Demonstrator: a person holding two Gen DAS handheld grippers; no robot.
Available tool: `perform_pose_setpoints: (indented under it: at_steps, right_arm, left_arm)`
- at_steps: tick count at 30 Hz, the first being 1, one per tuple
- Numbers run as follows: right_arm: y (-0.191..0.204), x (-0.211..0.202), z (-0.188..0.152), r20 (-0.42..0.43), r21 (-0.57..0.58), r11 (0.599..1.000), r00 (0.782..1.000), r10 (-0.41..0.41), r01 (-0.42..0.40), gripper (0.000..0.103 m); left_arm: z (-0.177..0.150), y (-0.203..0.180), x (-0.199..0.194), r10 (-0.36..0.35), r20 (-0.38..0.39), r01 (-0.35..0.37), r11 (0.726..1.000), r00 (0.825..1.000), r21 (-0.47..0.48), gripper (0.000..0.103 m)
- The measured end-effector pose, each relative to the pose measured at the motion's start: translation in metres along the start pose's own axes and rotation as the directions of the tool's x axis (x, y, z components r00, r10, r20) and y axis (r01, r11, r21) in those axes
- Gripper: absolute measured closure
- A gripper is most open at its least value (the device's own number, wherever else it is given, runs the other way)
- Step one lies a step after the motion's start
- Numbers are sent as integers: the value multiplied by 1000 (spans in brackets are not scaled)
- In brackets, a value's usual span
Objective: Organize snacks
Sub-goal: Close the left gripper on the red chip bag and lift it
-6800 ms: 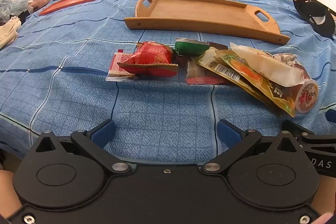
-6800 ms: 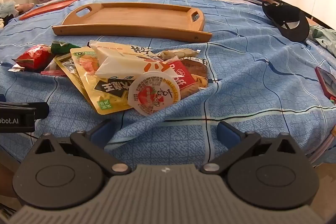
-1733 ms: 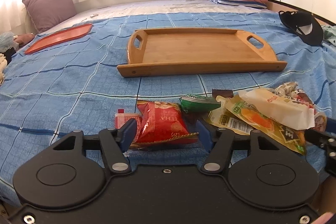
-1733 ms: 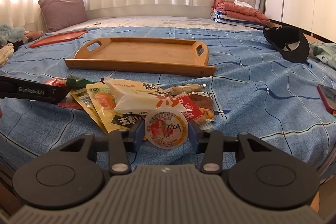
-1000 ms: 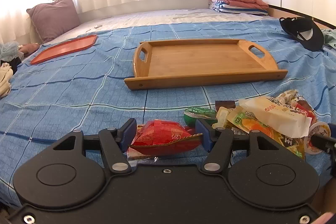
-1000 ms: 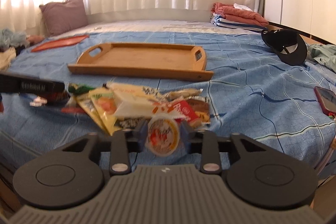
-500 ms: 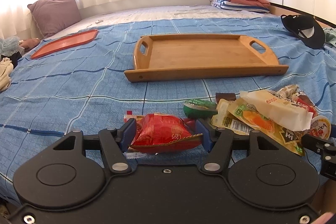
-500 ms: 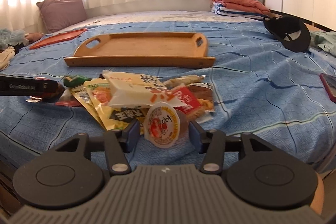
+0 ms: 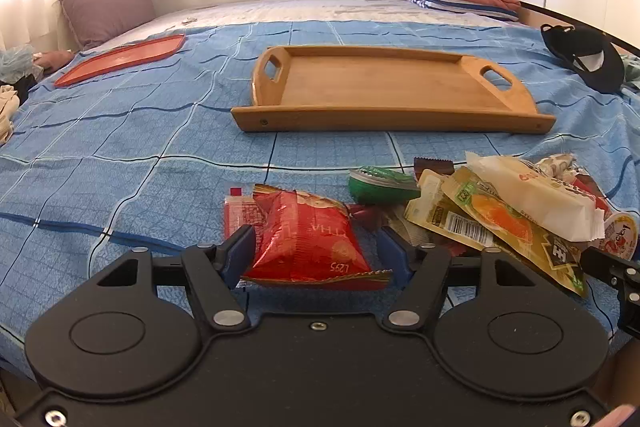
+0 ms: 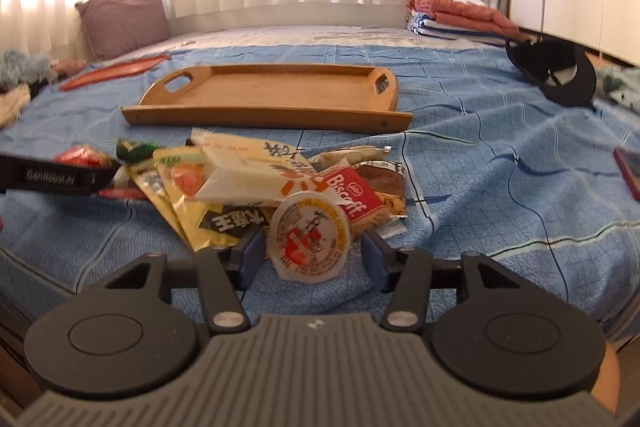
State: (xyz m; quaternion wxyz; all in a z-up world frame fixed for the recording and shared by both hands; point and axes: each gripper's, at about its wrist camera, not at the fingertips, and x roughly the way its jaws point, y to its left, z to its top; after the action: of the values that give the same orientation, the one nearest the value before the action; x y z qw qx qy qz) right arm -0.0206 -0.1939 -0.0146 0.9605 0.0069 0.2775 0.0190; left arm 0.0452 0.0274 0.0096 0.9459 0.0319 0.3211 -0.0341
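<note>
My left gripper (image 9: 316, 253) is shut on a red snack bag (image 9: 306, 241), held just above the blue bedspread. My right gripper (image 10: 314, 255) is shut on a round jelly cup (image 10: 310, 241) with a red-and-white lid. An empty wooden tray (image 9: 384, 89) lies farther back on the bed; it also shows in the right wrist view (image 10: 272, 93). The snack pile lies between: a green packet (image 9: 378, 183), yellow pouches (image 9: 496, 223), a white packet (image 10: 248, 167) and a red Biscoff pack (image 10: 352, 197).
A flat orange tray (image 9: 120, 59) and a purple pillow (image 9: 104, 3) lie at the far left. A black cap (image 10: 556, 73) lies at the right, folded towels (image 10: 460, 15) at the back. A red phone (image 10: 630, 171) lies at the right edge.
Both grippers closed from wide open onto their snacks: the left on the red bag, the right on the jelly cup. In the last second both have shifted slightly with the snacks held.
</note>
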Motion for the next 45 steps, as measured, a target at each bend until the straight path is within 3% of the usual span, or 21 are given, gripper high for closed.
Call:
perform_pose_setpoints:
  at_steps: [10, 19, 25, 32, 33, 35, 36, 37, 41, 45]
  right_arm:
    - [-9, -15, 5, 9, 65, 998, 1000, 7, -8, 54]
    - [-19, -31, 27, 77, 84, 996, 997, -10, 4, 54]
    - [-23, -31, 33, 86, 100, 995, 996, -9, 0, 54]
    - [-19, -27, 26, 54, 96, 995, 999, 0, -5, 54]
    - [-18, -26, 26, 49, 94, 996, 999, 1, -6, 54]
    - [-17, -26, 24, 42, 90, 996, 999, 6, -10, 54]
    - [-16, -26, 24, 41, 88, 996, 999, 6, -10, 54]
    - [-16, -26, 24, 41, 85, 996, 999, 6, -9, 54]
    - [-16, -25, 24, 38, 84, 996, 999, 6, -9, 54]
    - [-12, -24, 23, 34, 79, 997, 999, 12, -14, 53]
  left_arm:
    - [3, -1, -18, 12, 94, -13, 1000, 995, 5, 42]
    - [15, -4, -31, 12, 139, -16, 999, 990, 31, 42]
    - [8, -4, -32, 3, 118, -6, 1000, 993, 29, 42]
    - [-13, -3, -21, 11, 14, -12, 1000, 1000, 25, 41]
    - [-15, -3, -22, 13, 11, -13, 999, 1000, 31, 40]
    - [-16, -4, -26, 19, 13, -19, 999, 1000, 48, 25]
    - [-16, -5, -30, 27, 26, -29, 998, 999, 56, 9]
    - [-16, -5, -33, 39, 44, -41, 997, 998, 61, 1]
    - [-9, -2, -43, 45, 82, -49, 998, 996, 47, 6]
    - [4, 2, -36, 27, 66, -30, 999, 997, 35, 32]
